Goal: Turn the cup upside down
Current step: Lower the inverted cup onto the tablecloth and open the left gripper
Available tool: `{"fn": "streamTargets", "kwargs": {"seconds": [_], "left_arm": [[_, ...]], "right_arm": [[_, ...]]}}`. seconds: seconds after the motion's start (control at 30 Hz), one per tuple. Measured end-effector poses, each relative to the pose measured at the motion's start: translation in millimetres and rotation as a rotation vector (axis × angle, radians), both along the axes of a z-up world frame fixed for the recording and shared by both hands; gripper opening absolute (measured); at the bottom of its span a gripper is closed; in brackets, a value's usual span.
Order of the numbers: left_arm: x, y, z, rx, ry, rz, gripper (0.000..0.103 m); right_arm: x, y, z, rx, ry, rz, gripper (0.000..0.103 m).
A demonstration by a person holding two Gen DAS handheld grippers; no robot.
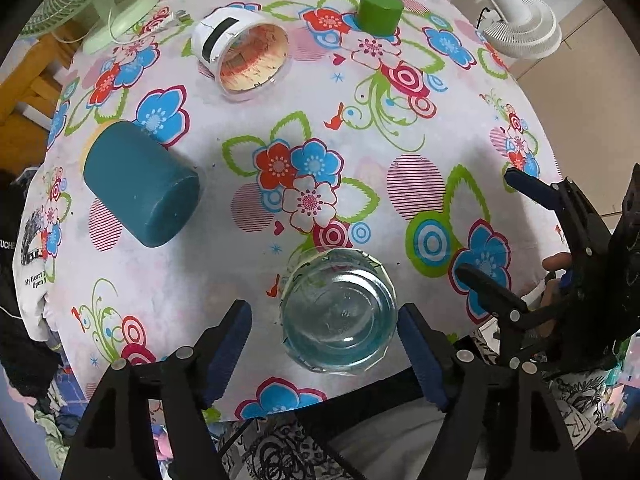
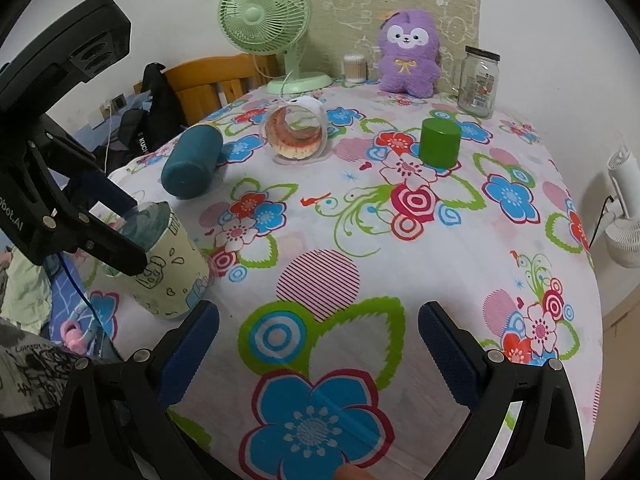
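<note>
A clear glass cup (image 1: pixel 339 314) with a pale green printed sleeve stands near the table's front edge; its flat glass base faces up at the camera. It also shows in the right wrist view (image 2: pixel 168 268). My left gripper (image 1: pixel 324 334) is open, its blue pads (image 1: pixel 230 344) straddling the cup without clearly touching it. The left gripper also shows in the right wrist view (image 2: pixel 120 228), above the cup. My right gripper (image 2: pixel 318 344) is open and empty over the floral tablecloth (image 2: pixel 360 240); it shows at the right in the left wrist view (image 1: pixel 484 224).
A teal cup (image 1: pixel 140 184) lies on its side at left. A white tub (image 1: pixel 240 56) lies on its side. A green cup (image 1: pixel 379 12) stands upside down. A green fan (image 2: pixel 266 20), purple plush (image 2: pixel 408 52), glass jar (image 2: pixel 478 82) stand at the back. White fan (image 1: pixel 520 20) beside the table.
</note>
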State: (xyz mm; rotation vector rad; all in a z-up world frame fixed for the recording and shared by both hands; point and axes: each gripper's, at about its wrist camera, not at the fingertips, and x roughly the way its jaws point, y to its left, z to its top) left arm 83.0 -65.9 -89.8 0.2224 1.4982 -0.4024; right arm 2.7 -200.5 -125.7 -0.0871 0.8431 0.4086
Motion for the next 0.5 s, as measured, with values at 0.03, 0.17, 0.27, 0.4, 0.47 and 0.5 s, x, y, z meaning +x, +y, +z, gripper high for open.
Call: {"fn": "streamTargets", "kwargs": {"seconds": [0.03,0.17,0.27,0.4,0.47,0.5], "left_arm": [[-3,4,0,-0.005,-0.004,0.001,0.080],[-14,10,9,-0.036,-0.024,0.007,0.084],[-15,13,13,-0.049,-0.047,0.011,0.089],[-19,16,16,-0.050,-0.080,0.019,0.091],[-19,17,16,-0.056,-0.090,0.023,0.091],[-20,19,17,-0.059,-0.094,0.026,0.091]], "right_arm": [[0,2,0,-0.004,-0.001,0.002,0.101],[0,10,3,-0.021,-0.007,0.009,0.101],[-1,15,5,-0.026,-0.013,0.009,0.101],[0,18,9,-0.031,-0.020,-0.001,0.101],[0,19,11,-0.030,-0.024,-0.005,0.101],[1,20,12,-0.029,-0.026,-0.007,0.101]]}}
